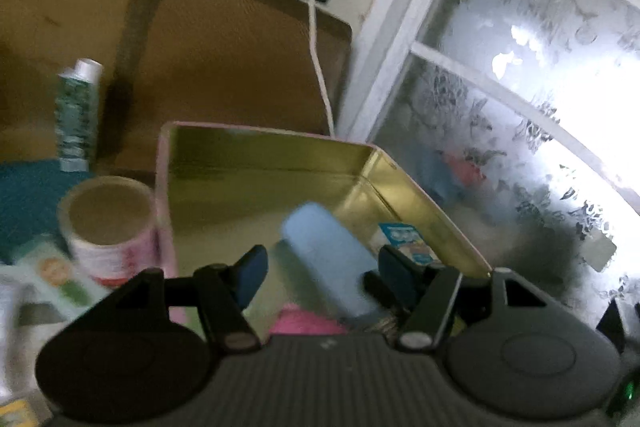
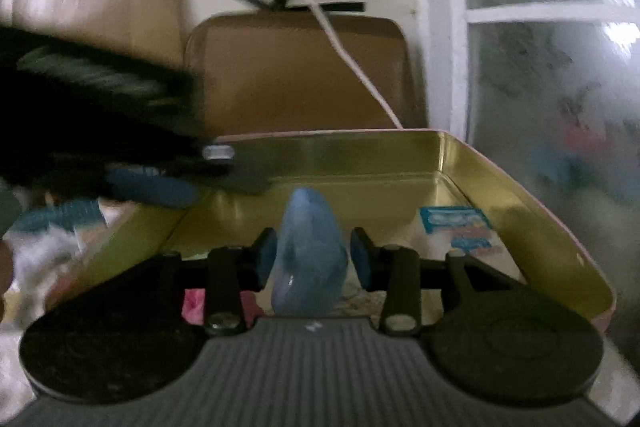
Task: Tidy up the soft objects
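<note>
An open gold-lined tin box [image 1: 264, 163] with a pink outside stands in front of me; it also shows in the right wrist view [image 2: 360, 155]. My right gripper [image 2: 314, 257] is shut on a light blue soft object [image 2: 308, 251] and holds it over the box. The same blue object [image 1: 332, 255] shows in the left wrist view between my left gripper's [image 1: 320, 271] open fingers, not touched by them. A pink soft object [image 1: 304, 321] lies at the near end of the box. A small printed packet [image 2: 460, 227] lies in the box at the right.
A roll of tape [image 1: 108, 227] stands left of the box, with a teal tube [image 1: 76, 115] and a teal cloth [image 1: 24, 203] behind it. The brown box lid [image 1: 240, 55] leans at the back. A frosted window [image 1: 520, 87] is at the right. A white cable [image 1: 316, 39] hangs down.
</note>
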A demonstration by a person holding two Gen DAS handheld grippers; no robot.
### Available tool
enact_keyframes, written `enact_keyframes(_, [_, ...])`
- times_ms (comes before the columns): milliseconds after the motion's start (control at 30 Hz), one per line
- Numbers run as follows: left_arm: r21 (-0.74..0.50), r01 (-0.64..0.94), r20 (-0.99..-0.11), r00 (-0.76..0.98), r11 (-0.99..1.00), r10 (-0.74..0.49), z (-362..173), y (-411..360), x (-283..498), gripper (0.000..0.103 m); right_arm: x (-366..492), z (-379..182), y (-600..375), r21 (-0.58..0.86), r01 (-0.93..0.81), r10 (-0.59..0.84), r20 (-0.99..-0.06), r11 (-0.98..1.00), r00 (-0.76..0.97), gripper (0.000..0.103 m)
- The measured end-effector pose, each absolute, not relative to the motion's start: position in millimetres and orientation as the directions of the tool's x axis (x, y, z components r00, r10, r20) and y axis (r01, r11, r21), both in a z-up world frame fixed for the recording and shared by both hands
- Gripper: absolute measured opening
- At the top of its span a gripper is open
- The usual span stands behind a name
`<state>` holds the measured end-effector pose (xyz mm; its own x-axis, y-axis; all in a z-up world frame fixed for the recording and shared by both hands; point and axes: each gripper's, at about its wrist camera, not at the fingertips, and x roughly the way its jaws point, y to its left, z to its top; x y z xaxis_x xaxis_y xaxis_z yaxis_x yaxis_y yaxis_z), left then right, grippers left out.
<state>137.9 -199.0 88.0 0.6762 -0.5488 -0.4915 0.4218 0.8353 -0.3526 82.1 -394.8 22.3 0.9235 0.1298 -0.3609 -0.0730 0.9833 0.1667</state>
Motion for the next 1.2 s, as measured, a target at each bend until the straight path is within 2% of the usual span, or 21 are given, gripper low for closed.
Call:
enact_keyframes(167, [-0.329, 0.369, -0.443, 0.753, 0.869, -0.487, 85.9, -119.6, 90.6, 0.063, 54.2, 35.1, -390.2, 0.229, -0.081, 0.136, -0.237, 0.97, 0.962, 0.043])
enact_keyframes(333, [-0.27, 0.152, -0.485, 0.831, 0.951, -0.271, 61.9, -22.2, 48.8, 0.064, 42.8, 60.0, -342.0, 0.221, -0.293, 0.334, -0.175, 0.93, 0.926, 0.043])
enact_keyframes(433, [-0.262, 0.014, -0.519, 0.841, 0.965, -0.153, 41.1, 28.0, 30.9, 0.064, 46.1, 64.3, -293.3, 0.234, -0.45, 0.499, -0.232, 0.862, 0.835, 0.043])
enact_keyframes(533, [-0.267, -0.07, -0.527, 0.846, 0.961, -0.085, 25.0, 60.6, 15.6, 0.064, 61.9, 57.5, -237.4, 0.271, -0.526, 0.591, -0.355, 0.806, 0.724, 0.044])
enact_keyframes(600, [-0.273, -0.101, -0.523, 0.85, 0.957, -0.06, 18.0, 72.8, 10.1, 0.064, 75.1, 50.1, -201.4, 0.279, -0.541, 0.607, -0.429, 0.793, 0.669, 0.054])
enact_keyframes(667, [-0.277, -0.124, -0.507, 0.861, 0.953, -0.036, 13.4, 84.0, 4.4, 0.065, 81.6, 43.0, -172.9, 0.286, -0.529, 0.597, -0.486, 0.799, 0.638, 0.073])
enact_keyframes(833, [-0.389, -0.146, -0.441, 0.897, 0.909, -0.045, 8.2, 106.7, -6.8, 0.065, 125.3, 27.0, -133.6, 0.293, -0.421, 0.507, -0.611, 0.858, 0.608, 0.091])
enact_keyframes(900, [-0.407, -0.138, -0.423, 0.904, 0.903, -0.052, 9.1, 109.4, -8.1, 0.065, 139.6, 20.6, -123.9, 0.301, -0.39, 0.487, -0.642, 0.87, 0.592, 0.093])
enact_keyframes(933, [-0.407, -0.133, -0.415, 0.908, 0.904, -0.054, 10.1, 109.0, -9.8, 0.065, 141.5, 19.7, -118.3, 0.278, -0.39, 0.471, -0.645, 0.878, 0.601, 0.094])
enact_keyframes(1067, [-0.408, -0.109, -0.385, 0.921, 0.906, -0.063, 14.2, 108.0, -14.6, 0.066, 131.9, 20.2, -102.3, 0.224, -0.481, 0.501, -0.639, 0.848, 0.584, 0.074])
enact_keyframes(1200, [-0.441, -0.109, -0.389, 0.918, 0.891, -0.08, 11.0, 113.8, -16.5, 0.066, 105.7, 24.6, -98.9, 0.197, -0.584, 0.558, -0.63, 0.788, 0.54, 0.07])
